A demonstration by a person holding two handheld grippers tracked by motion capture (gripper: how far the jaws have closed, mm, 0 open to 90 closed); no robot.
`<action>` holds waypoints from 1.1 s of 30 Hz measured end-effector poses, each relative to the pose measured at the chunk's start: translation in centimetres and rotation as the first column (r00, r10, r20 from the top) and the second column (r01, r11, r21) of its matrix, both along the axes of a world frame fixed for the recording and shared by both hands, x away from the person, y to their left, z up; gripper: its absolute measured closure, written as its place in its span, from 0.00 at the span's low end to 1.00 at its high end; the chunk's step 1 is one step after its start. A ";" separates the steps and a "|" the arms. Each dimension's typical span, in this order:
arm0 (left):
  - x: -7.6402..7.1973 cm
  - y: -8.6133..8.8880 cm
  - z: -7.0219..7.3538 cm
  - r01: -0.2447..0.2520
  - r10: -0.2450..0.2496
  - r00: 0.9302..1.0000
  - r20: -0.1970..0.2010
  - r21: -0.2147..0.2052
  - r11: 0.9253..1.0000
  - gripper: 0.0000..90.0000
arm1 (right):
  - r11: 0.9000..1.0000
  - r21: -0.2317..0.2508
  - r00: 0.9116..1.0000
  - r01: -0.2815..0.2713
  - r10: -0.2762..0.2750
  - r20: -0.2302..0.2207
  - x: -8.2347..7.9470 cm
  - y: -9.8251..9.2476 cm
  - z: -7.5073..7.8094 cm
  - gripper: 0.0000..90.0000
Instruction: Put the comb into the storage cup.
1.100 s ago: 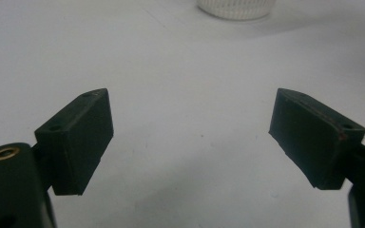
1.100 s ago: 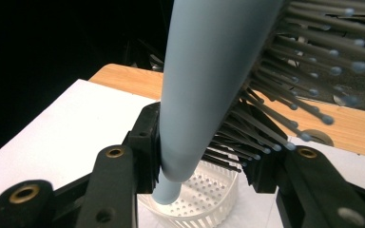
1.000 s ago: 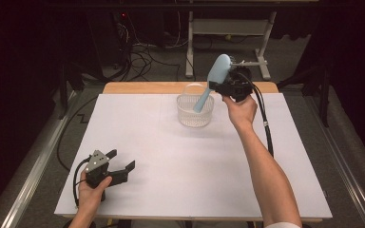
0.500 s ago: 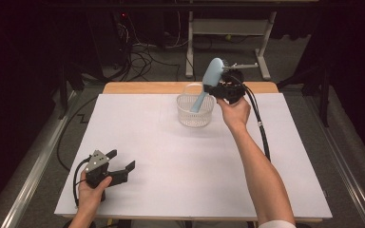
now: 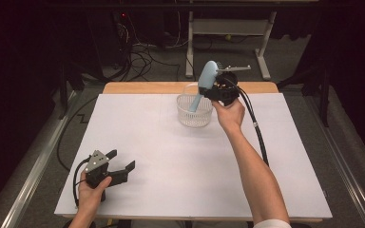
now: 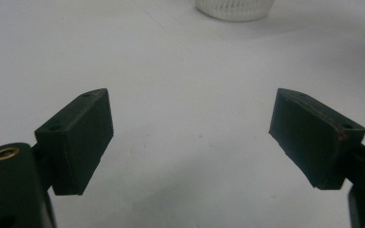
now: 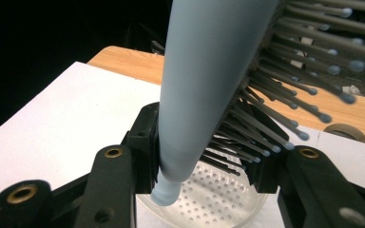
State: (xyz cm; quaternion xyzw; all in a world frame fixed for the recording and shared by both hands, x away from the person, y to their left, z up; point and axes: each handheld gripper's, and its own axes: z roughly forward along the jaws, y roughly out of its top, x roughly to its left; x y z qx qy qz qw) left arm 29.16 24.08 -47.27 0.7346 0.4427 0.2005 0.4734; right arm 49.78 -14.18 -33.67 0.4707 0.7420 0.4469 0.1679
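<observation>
A light blue hairbrush (image 5: 204,83) hangs handle-down over a clear perforated bowl (image 5: 195,111) at the back of the white table (image 5: 180,166). My right gripper (image 5: 215,91) is shut on the brush near where the handle meets the head. In the right gripper view the brush (image 7: 204,80) runs up between the jaws, its grey bristles fan out to the right, and the bowl (image 7: 214,199) lies under the handle tip. My left gripper (image 5: 122,171) rests open near the front left corner, nothing between its fingers (image 6: 76,137).
The bowl's base (image 6: 233,7) shows at the top of the left gripper view. Beyond the table's wooden back edge (image 5: 147,88) are floor cables and a metal frame (image 5: 228,28). A black cable (image 5: 256,133) trails from the right gripper along the forearm.
My right hand has carried the brush a little left and down, bringing its handle lower over the bowl. The left gripper has stayed where it was.
</observation>
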 end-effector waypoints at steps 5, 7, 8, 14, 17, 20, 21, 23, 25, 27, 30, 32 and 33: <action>0.0 0.0 0.0 0.002 -0.002 1.000 0.000 -0.007 1.000 0.17 | 1.000 -0.005 1.000 0.000 0.000 -0.005 0.1 0.2 -0.3 0.61; 0.0 0.0 0.0 0.003 -0.003 1.000 0.001 -0.007 1.000 0.17 | 1.000 -0.006 1.000 -0.003 0.003 -0.007 0.1 0.3 -0.4 0.61; 0.0 0.0 0.0 0.004 -0.004 1.000 0.000 -0.008 1.000 0.17 | 1.000 -0.007 1.000 -0.002 0.002 -0.009 0.1 0.4 -0.5 0.61; -0.1 0.0 0.0 0.004 -0.004 1.000 0.001 -0.012 1.000 0.17 | 1.000 -0.013 1.000 -0.006 0.006 -0.009 0.2 0.8 -0.8 0.61; -0.1 0.0 0.0 0.005 -0.005 1.000 0.001 -0.012 1.000 0.17 | 1.000 -0.015 1.000 -0.006 0.006 -0.011 0.2 0.9 -0.9 0.61; 0.0 0.0 0.0 0.005 -0.005 1.000 0.001 -0.012 1.000 0.17 | 1.000 -0.019 1.000 -0.006 0.005 -0.013 0.3 1.1 -1.1 0.61; 0.0 0.0 0.0 0.005 -0.005 1.000 0.001 -0.012 1.000 0.17 | 1.000 -0.019 1.000 -0.006 0.006 -0.015 0.3 1.1 -1.2 0.61; -0.1 0.0 0.0 0.005 -0.005 1.000 0.001 -0.012 1.000 0.17 | 1.000 -0.021 1.000 -0.009 0.009 -0.015 0.4 1.2 -1.3 0.61; -0.1 0.0 0.0 0.007 -0.007 1.000 0.002 -0.011 1.000 0.17 | 1.000 -0.024 1.000 -0.006 0.005 -0.017 0.4 1.3 -1.5 0.61; -0.1 0.0 0.0 0.008 -0.008 1.000 0.003 -0.009 1.000 0.17 | 1.000 -0.029 1.000 -0.005 0.005 -0.016 0.5 1.3 -1.6 0.61; -0.1 0.0 0.0 0.008 -0.008 1.000 0.003 -0.010 1.000 0.17 | 0.999 -0.032 1.000 -0.001 0.000 -0.020 0.5 1.5 -1.7 0.61; -0.1 0.0 0.0 0.008 -0.008 1.000 0.003 -0.009 1.000 0.17 | 0.999 -0.036 1.000 -0.002 0.001 -0.018 0.6 1.5 -1.9 0.61; -0.1 0.0 0.0 0.008 -0.008 1.000 0.003 -0.009 1.000 0.17 | 0.999 -0.037 1.000 -0.001 0.000 -0.020 0.6 1.6 -1.9 0.61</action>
